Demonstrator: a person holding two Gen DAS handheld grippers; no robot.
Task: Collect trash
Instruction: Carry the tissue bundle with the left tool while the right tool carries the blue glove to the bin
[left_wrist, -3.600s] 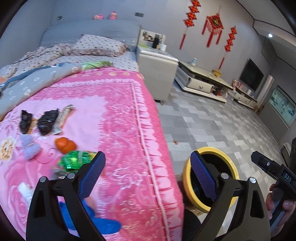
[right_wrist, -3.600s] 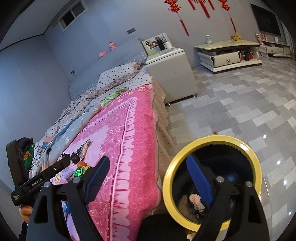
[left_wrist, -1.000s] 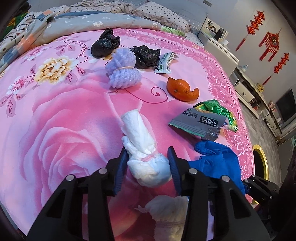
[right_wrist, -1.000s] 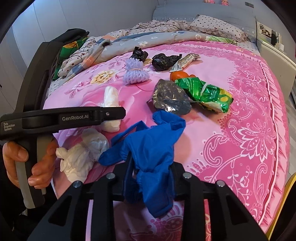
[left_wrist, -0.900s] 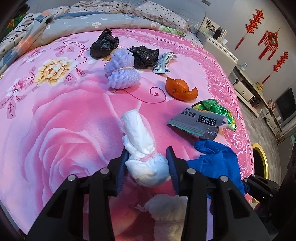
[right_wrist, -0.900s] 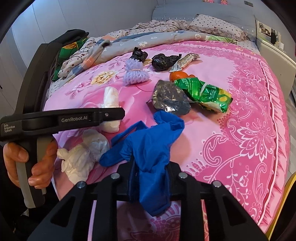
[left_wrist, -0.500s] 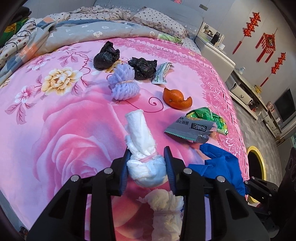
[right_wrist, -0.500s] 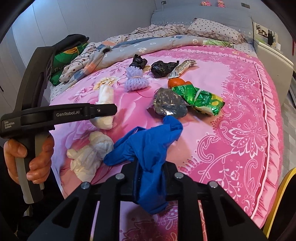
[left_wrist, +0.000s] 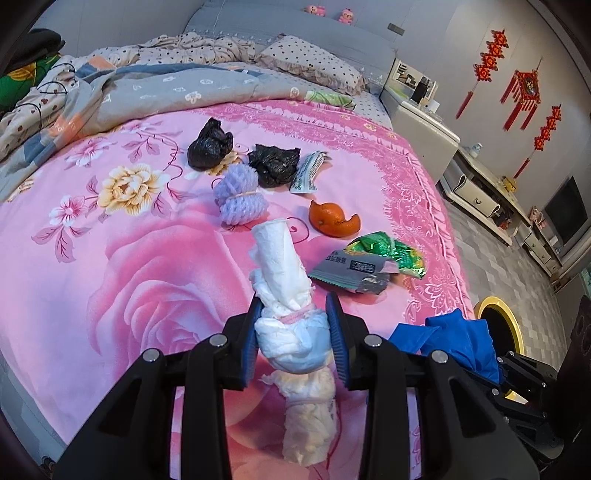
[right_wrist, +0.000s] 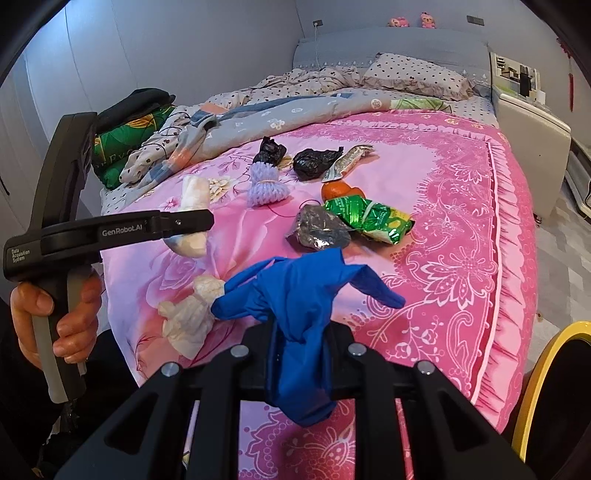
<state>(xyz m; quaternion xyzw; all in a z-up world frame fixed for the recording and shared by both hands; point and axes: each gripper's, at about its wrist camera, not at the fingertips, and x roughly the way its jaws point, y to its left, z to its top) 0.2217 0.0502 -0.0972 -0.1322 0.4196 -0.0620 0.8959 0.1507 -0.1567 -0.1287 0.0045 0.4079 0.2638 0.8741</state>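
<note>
My left gripper (left_wrist: 293, 338) is shut on a white tissue bundle (left_wrist: 282, 273) and holds it above the pink bedspread (left_wrist: 147, 258). A second white bundle (left_wrist: 310, 417) lies on the bed below it. My right gripper (right_wrist: 301, 354) is shut on a blue glove (right_wrist: 295, 295), lifted off the bed; the glove also shows in the left wrist view (left_wrist: 454, 343). On the bed lie two black bags (left_wrist: 210, 146) (left_wrist: 273, 164), a purple net (left_wrist: 238, 199), a wrapper (left_wrist: 308, 171), an orange peel (left_wrist: 332, 219), a grey packet (left_wrist: 354, 269) and a green packet (left_wrist: 391, 251).
A yellow-rimmed bin (left_wrist: 498, 325) stands on the tiled floor right of the bed; its rim shows in the right wrist view (right_wrist: 543, 369). A rumpled quilt (left_wrist: 129, 92) and pillow (left_wrist: 314, 62) lie at the bed's head. A white nightstand (left_wrist: 421, 129) stands beside the bed.
Both grippers have risen and drawn back from the bed with their loads. The tissue bundle and the blue glove have lifted off the bedspread.
</note>
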